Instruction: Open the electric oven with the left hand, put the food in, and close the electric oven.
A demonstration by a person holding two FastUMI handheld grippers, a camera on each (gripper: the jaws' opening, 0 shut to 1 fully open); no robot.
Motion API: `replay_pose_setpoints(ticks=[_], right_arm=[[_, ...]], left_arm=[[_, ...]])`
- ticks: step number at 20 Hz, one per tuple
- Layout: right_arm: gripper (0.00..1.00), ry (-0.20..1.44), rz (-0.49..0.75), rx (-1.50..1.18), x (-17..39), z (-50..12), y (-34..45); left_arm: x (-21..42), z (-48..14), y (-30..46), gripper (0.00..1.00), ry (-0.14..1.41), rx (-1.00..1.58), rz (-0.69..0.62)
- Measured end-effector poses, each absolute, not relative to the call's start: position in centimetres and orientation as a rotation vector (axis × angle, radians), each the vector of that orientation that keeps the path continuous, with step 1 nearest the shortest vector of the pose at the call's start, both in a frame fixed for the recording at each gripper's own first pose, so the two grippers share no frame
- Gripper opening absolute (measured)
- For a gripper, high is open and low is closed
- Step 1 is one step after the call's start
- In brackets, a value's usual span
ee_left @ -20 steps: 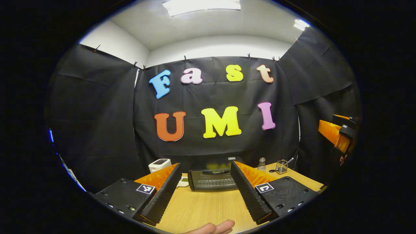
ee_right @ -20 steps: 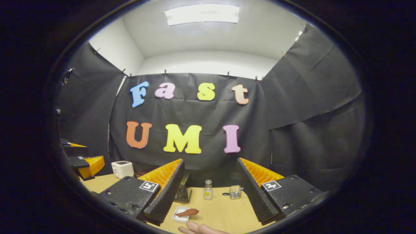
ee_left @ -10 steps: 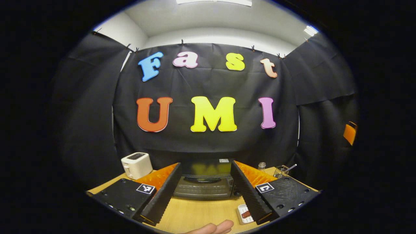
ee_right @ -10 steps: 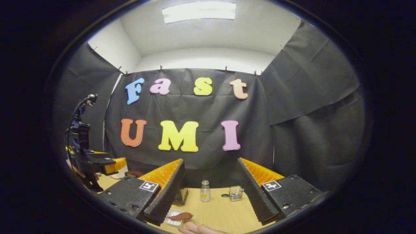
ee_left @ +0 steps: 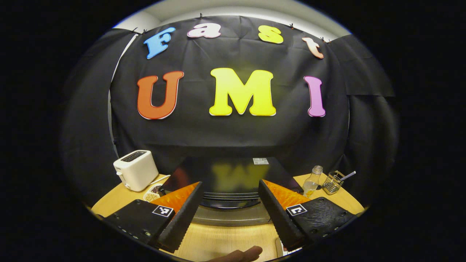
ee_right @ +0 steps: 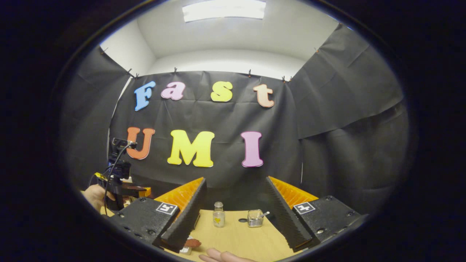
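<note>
The black electric oven (ee_left: 227,174) stands on the wooden table (ee_left: 225,240) straight ahead in the left gripper view, its door shut and its curved handle (ee_left: 229,203) facing me. My left gripper (ee_left: 229,220) is open, close in front of the handle and not touching it. In the right gripper view, a reddish-brown piece of food (ee_right: 193,242) lies on a small white dish (ee_right: 185,249), half hidden by a finger. My right gripper (ee_right: 235,223) hangs open above the table. The left gripper (ee_right: 122,187), held by a hand, appears at the far left there.
A white toaster (ee_left: 135,170) and a small bowl (ee_left: 151,195) stand left of the oven. A glass bottle (ee_left: 312,181) and a wire basket (ee_left: 333,182) stand to its right. In the right gripper view, the bottle (ee_right: 218,214) and basket (ee_right: 255,218) stand ahead.
My left gripper has moved forward toward the oven, which now looms much larger and nearer. The right gripper has shifted slightly, so the dish sits lower and farther left in its view.
</note>
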State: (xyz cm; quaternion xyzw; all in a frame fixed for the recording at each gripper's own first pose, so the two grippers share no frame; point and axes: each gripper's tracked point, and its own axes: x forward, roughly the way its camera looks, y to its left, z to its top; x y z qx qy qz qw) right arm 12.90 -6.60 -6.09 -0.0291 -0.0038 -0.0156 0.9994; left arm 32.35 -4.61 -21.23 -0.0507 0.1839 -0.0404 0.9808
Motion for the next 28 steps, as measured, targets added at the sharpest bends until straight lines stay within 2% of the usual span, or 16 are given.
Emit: replay_pose_setpoints(ticks=[4,5,6,7,8,9,10,11,12,15,16,18,19,23,24,28], right_arm=[[1.0,0.005,-0.042,-0.062,13.4,-6.6,-7.7],[0.96,0.005,-0.045,-0.063,13.4,-6.7,-7.8],[0.96,0.006,-0.048,-0.066,13.5,-6.7,-8.0],[1.0,0.007,-0.053,-0.067,13.5,-6.9,-8.2],[0.96,0.007,-0.055,-0.066,13.6,-6.9,-8.5],[0.96,0.012,-0.058,-0.064,13.6,-7.3,-8.6],[1.0,0.018,-0.059,-0.061,13.7,-7.5,-8.7],[1.0,0.023,-0.058,-0.056,13.7,-7.6,-8.8],[0.96,0.028,-0.055,-0.051,13.6,-7.7,-8.7],[0.96,0.037,-0.043,-0.043,13.5,-8.0,-8.3],[1.0,0.036,-0.042,-0.043,13.4,-7.8,-8.3],[1.0,0.031,-0.046,-0.045,13.2,-7.7,-8.3],[0.96,0.025,-0.046,-0.048,13.1,-7.6,-8.3],[0.96,0.019,-0.036,-0.043,12.9,-7.7,-7.7],[1.0,0.023,-0.032,-0.039,13.0,-7.9,-7.5],[0.96,0.046,-0.022,-0.03,13.1,-8.8,-7.1]], left_arm=[[34.7,-25.4,-4.7,0.96,0.474,-0.098,-0.088],[34.7,-27.0,-4.6,0.96,0.525,-0.079,-0.087],[35.4,-26.4,-4.4,0.87,0.478,-0.047,-0.076],[35.5,-26.5,-4.3,0.98,0.483,-0.041,-0.074],[35.1,-26.5,-4.3,0.96,0.487,-0.057,-0.07],[35.2,-26.5,-4.4,0.88,0.486,-0.069,-0.067],[34.8,-26.5,-4.3,0.97,0.499,-0.068,-0.068],[34.8,-26.4,-4.3,0.89,0.493,-0.066,-0.068],[34.7,-26.7,-4.3,0.97,0.5,-0.067,-0.068],[34.5,-26.5,-4.4,0.98,0.492,-0.072,-0.076],[34.0,-26.6,-4.3,0.98,0.487,-0.072,-0.081],[33.0,-26.6,-4.3,0.98,0.47,-0.079,-0.097],[32.3,-26.6,-4.2,0.98,0.464,-0.083,-0.105],[29.0,-27.1,-3.9,0.97,0.469,-0.04,-0.13],[28.3,-27.4,-3.9,0.97,0.477,-0.034,-0.131],[25.5,-28.6,-3.9,0.97,0.505,-0.056,-0.138]])
